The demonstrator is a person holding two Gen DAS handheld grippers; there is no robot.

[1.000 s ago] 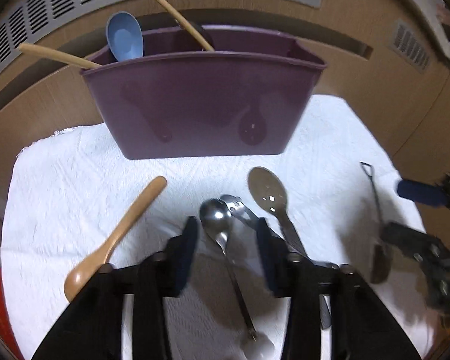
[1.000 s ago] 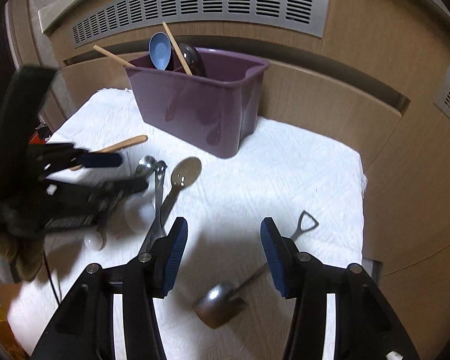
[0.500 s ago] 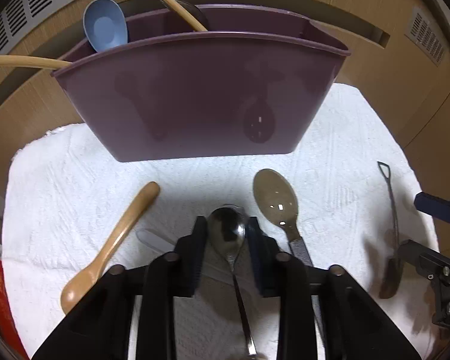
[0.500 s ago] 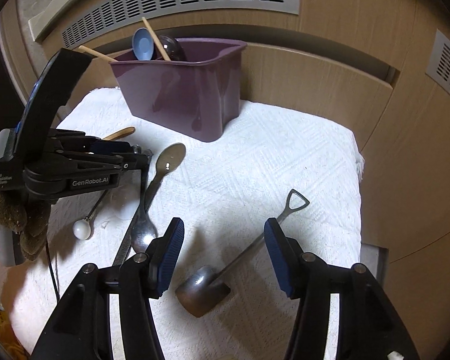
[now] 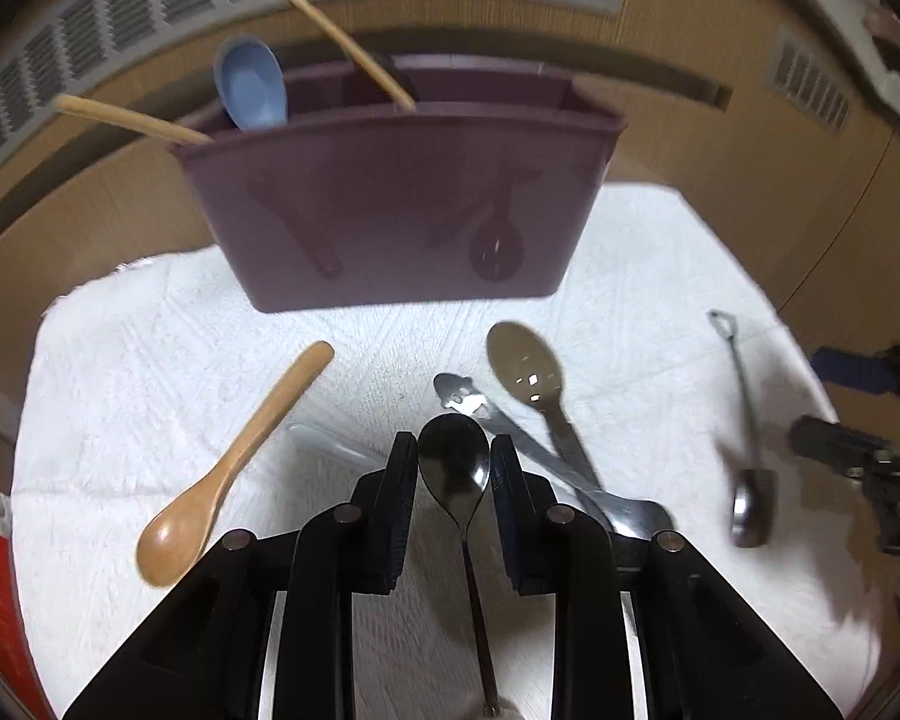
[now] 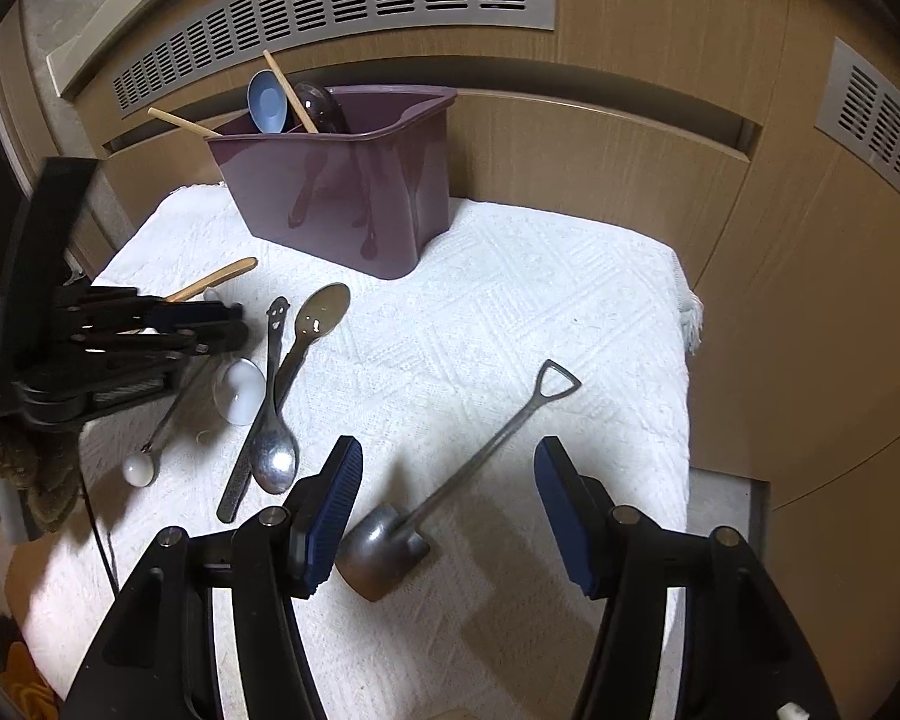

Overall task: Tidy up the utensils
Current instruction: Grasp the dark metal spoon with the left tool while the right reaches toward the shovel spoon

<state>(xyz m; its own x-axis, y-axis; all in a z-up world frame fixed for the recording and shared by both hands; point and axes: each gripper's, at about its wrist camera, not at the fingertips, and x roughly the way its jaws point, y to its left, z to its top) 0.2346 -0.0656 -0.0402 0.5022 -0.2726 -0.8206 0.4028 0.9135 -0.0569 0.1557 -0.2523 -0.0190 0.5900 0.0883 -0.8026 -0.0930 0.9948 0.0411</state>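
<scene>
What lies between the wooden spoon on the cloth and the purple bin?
Only bare white cloth separates wooden spoon and purple bin, seen in the left wrist view.

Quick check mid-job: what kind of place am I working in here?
Probably a home, at a makeshift table: a white woven cloth, wood-grain panels with grey vent grilles behind, and a purple plastic utensil caddy.

Overhead light washes the white towel (image 5: 150,372) nearly to glare, casting soft shadows beneath each claw. Motion blur smears the left wrist view, especially the shovel-shaped spoon (image 5: 750,468); fisheye distortion bends the dark-vignetted edges of both views.
</scene>
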